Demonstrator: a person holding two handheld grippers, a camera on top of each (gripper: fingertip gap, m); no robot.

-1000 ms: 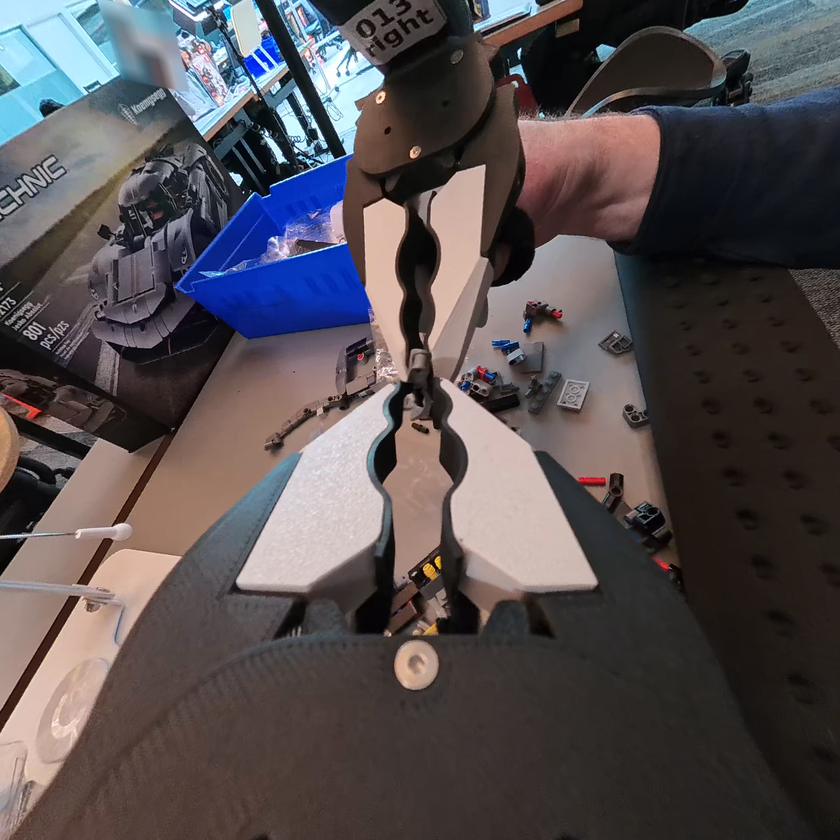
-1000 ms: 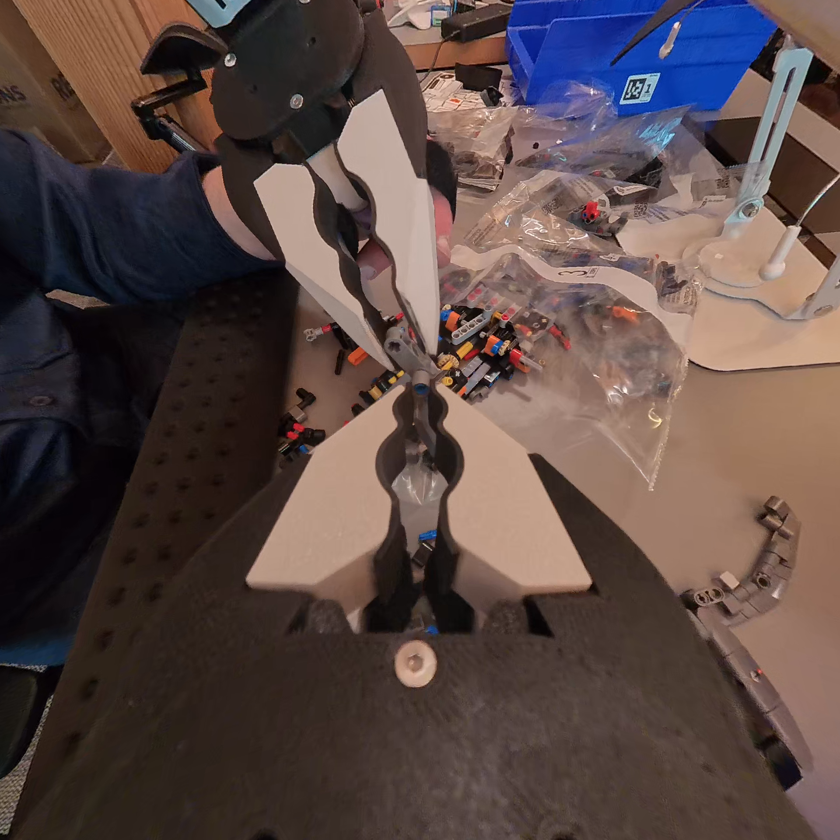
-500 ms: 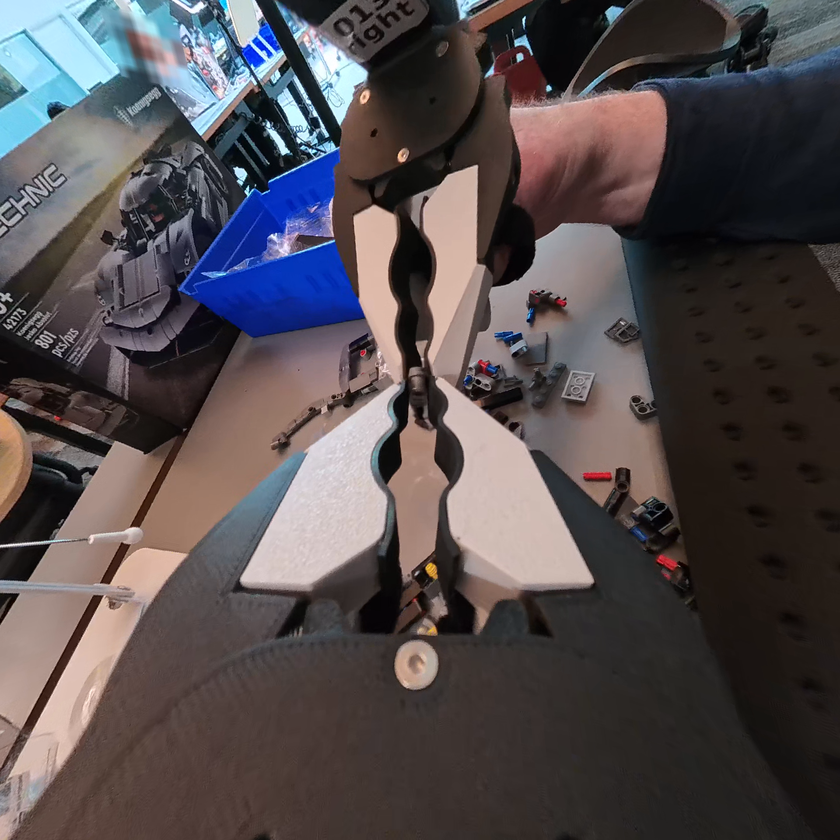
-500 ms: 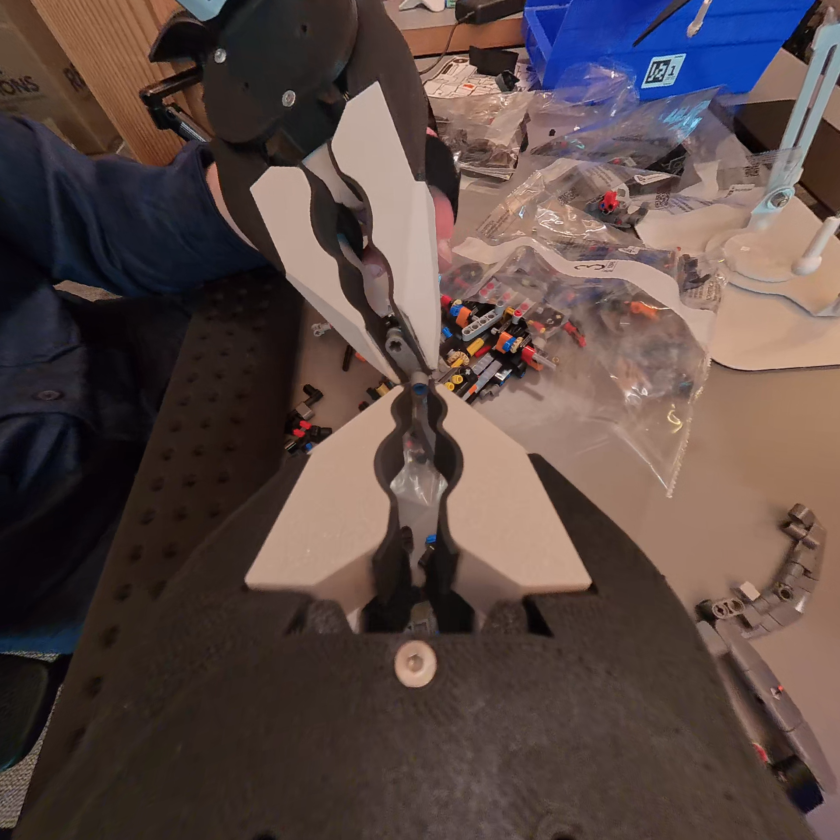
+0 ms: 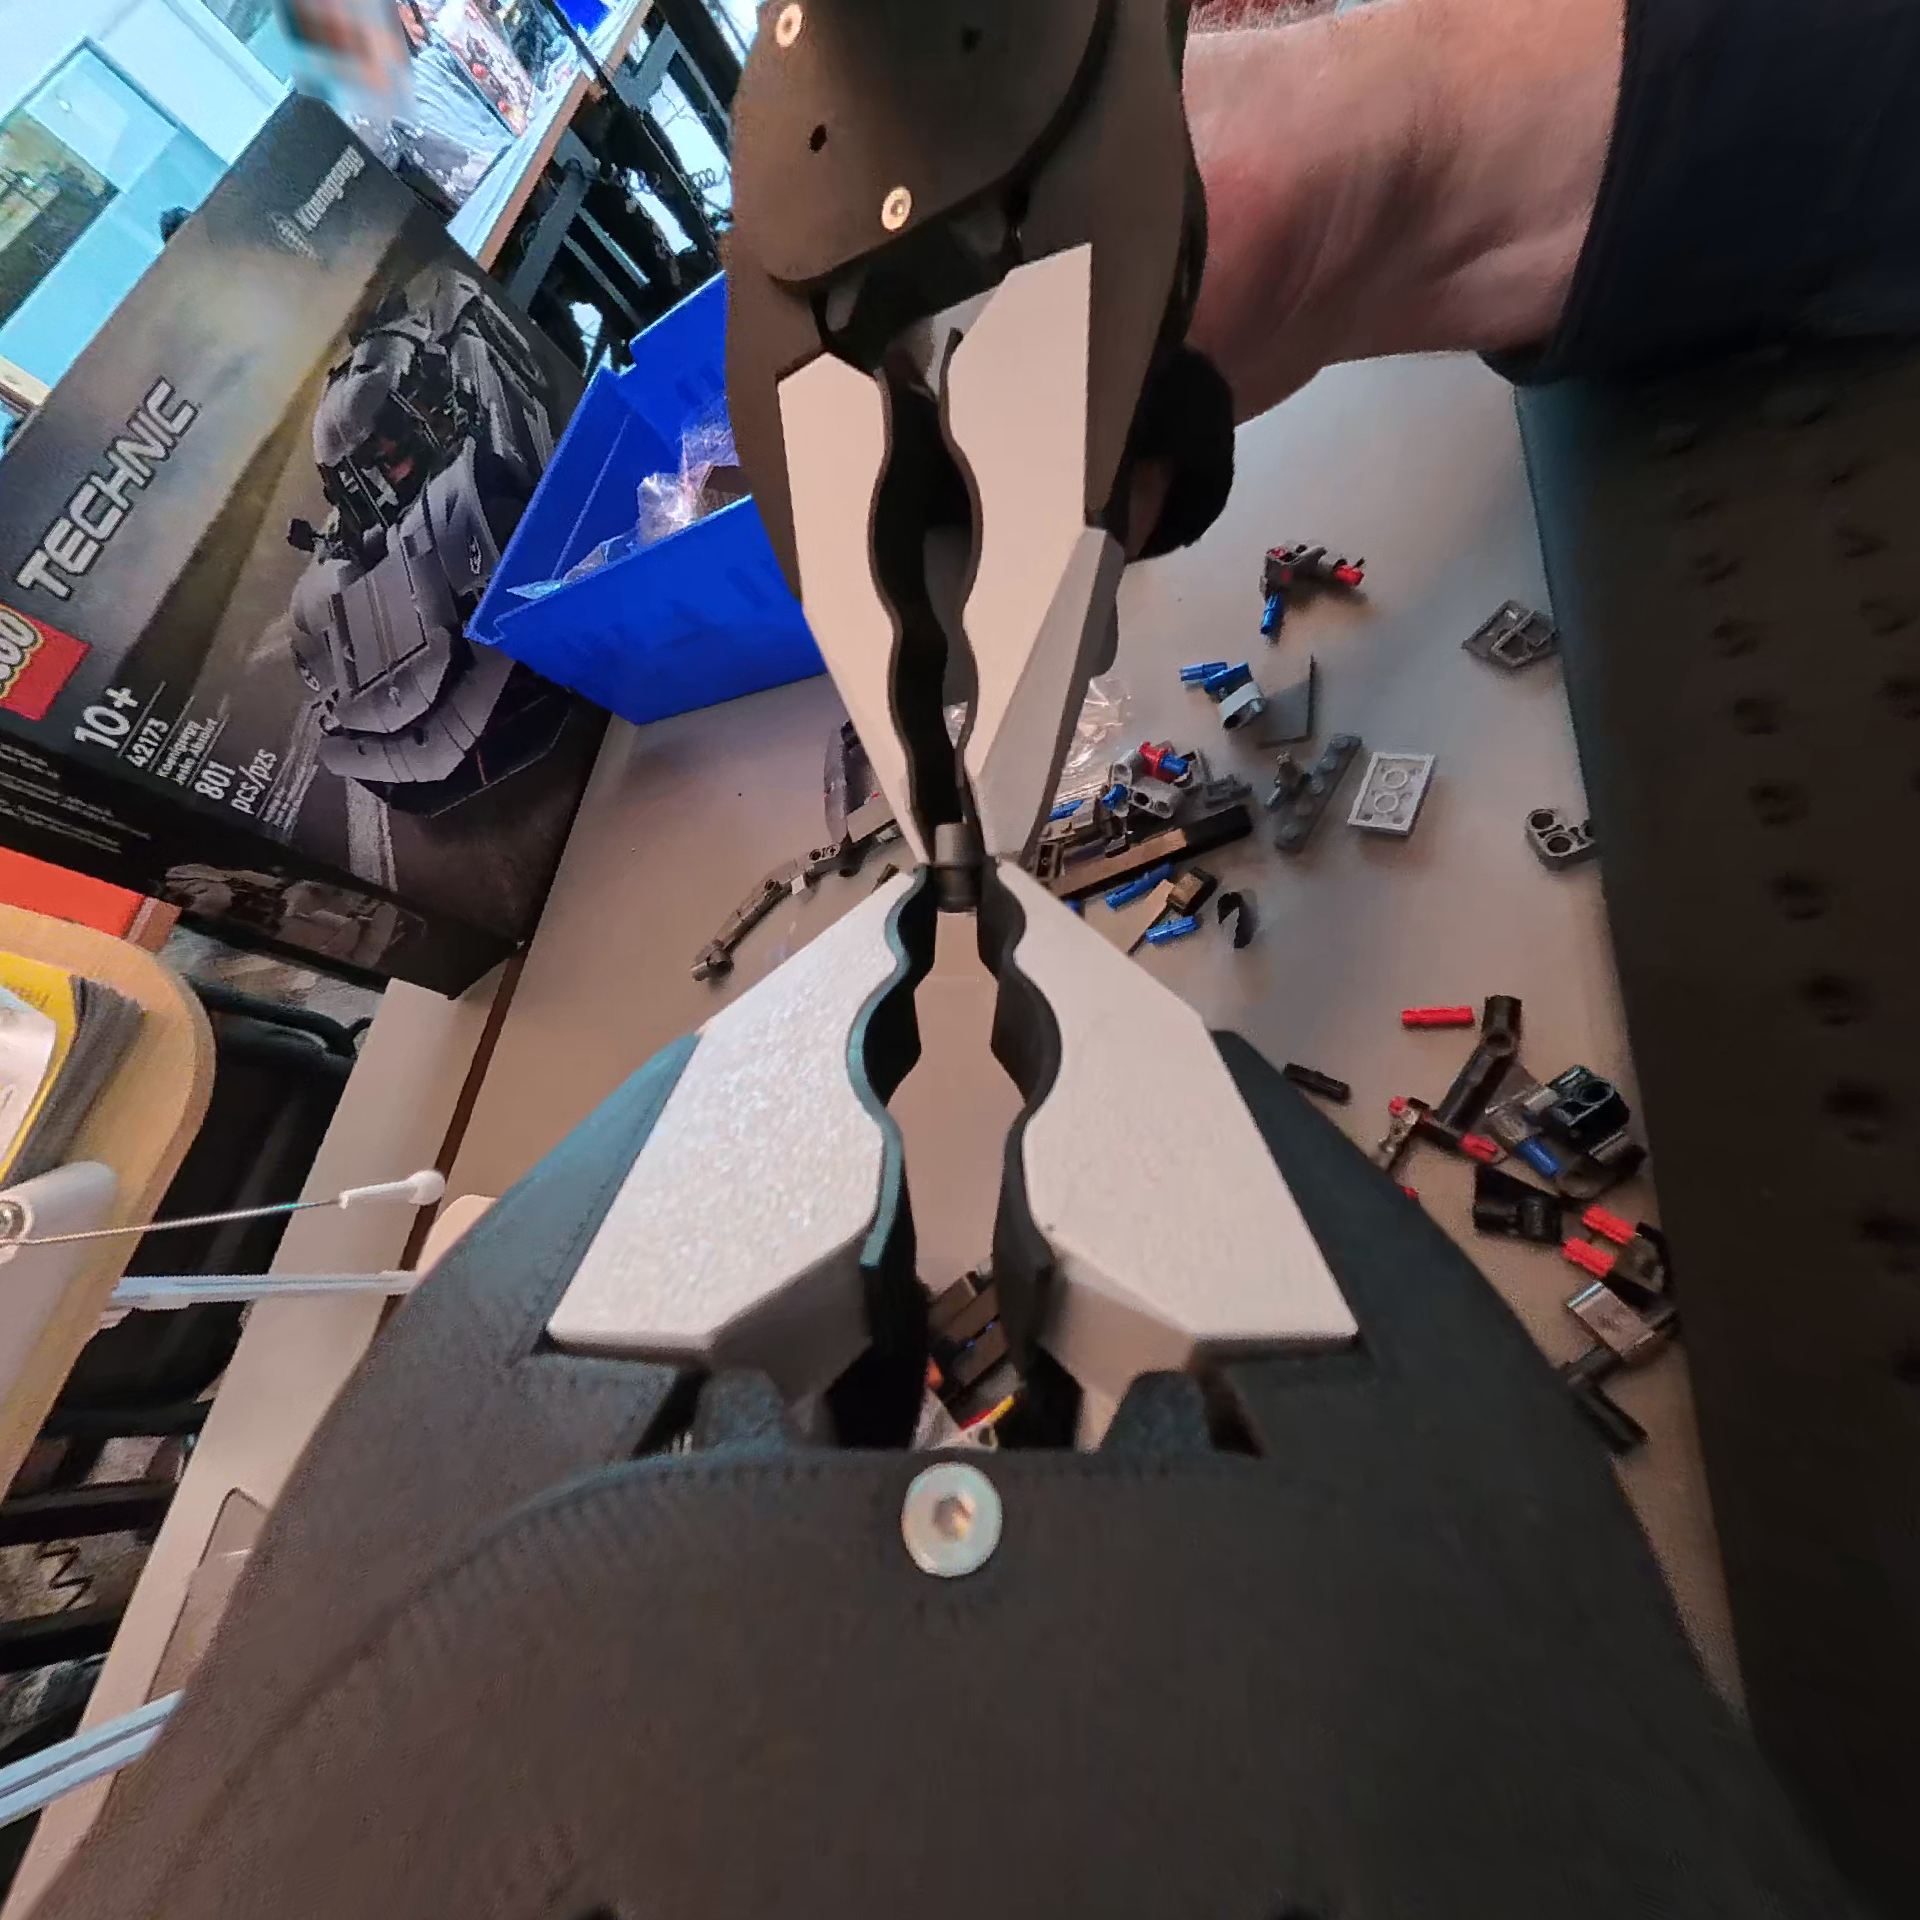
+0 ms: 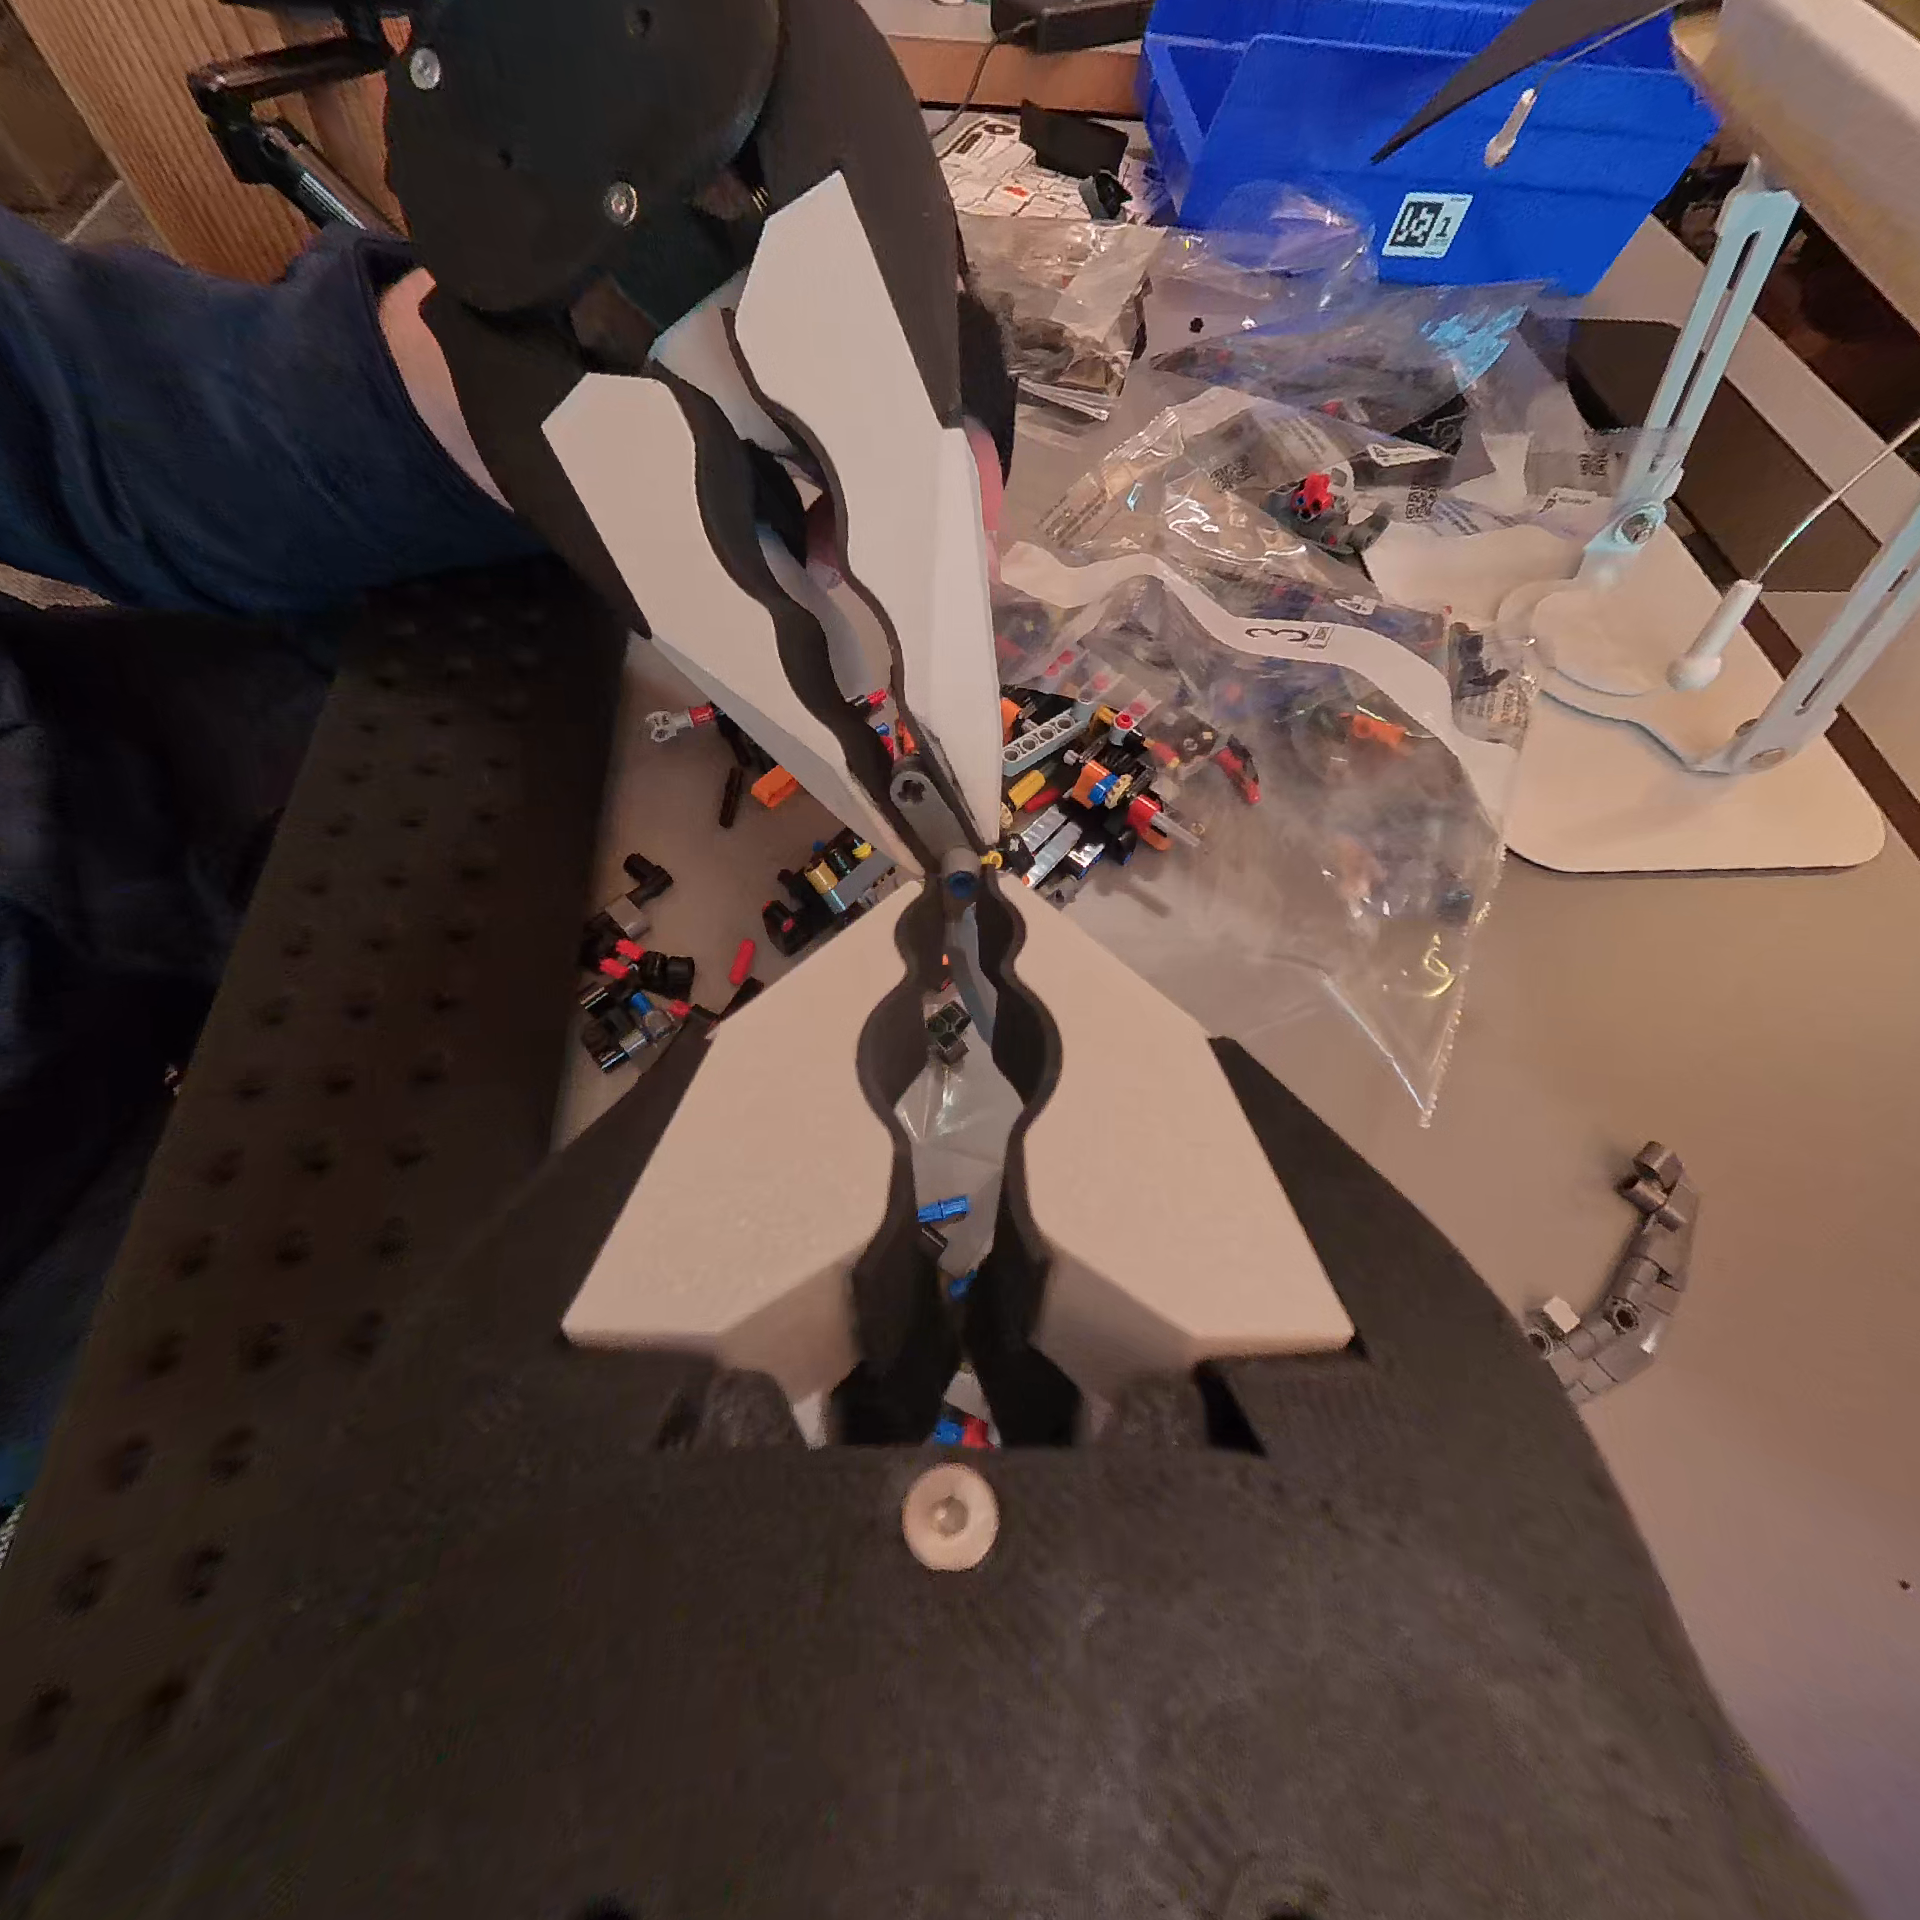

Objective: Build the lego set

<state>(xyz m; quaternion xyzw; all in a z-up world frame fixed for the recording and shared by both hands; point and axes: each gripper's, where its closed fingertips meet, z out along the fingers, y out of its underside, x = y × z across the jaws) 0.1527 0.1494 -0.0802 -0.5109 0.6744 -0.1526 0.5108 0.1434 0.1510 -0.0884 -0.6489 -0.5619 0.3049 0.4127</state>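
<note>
A pale grey table (image 5: 665, 831) fills both views, with cluttered desks blurred behind it. Places here are given from the blue bin (image 5: 644, 613).

In the left wrist view, the dark set box (image 5: 260, 499) with a grey car pictured on it leans just left of the blue bin. The bin itself holds crumpled clear bags; what is in them cannot be made out. Right of the bin, loose grey, black, blue and red lego pieces (image 5: 1299, 790) lie scattered across the table, up to a black perforated mat (image 5: 1766, 935) along the far right.

In the right wrist view the same bin stands at the back, and in front of it lie clear plastic bags (image 6: 1299, 727) full of small mixed-colour pieces, one spilling an open heap of parts onto the table. Farther right a white stand (image 6: 1683, 790) sits on its flat base, and well in front of that, a curved grey link assembly (image 6: 1631, 1278) lies alone.

The two grippers meet tip to tip above the table, in front of the bin. The left gripper (image 5: 954, 894) is nearly closed, its tips pinching a small dark grey connector piece (image 5: 954, 857). The right gripper (image 6: 951, 883) is likewise clamped narrow on a thin grey piece with a blue pin at its end (image 6: 961, 914), which touches the connector.
</note>
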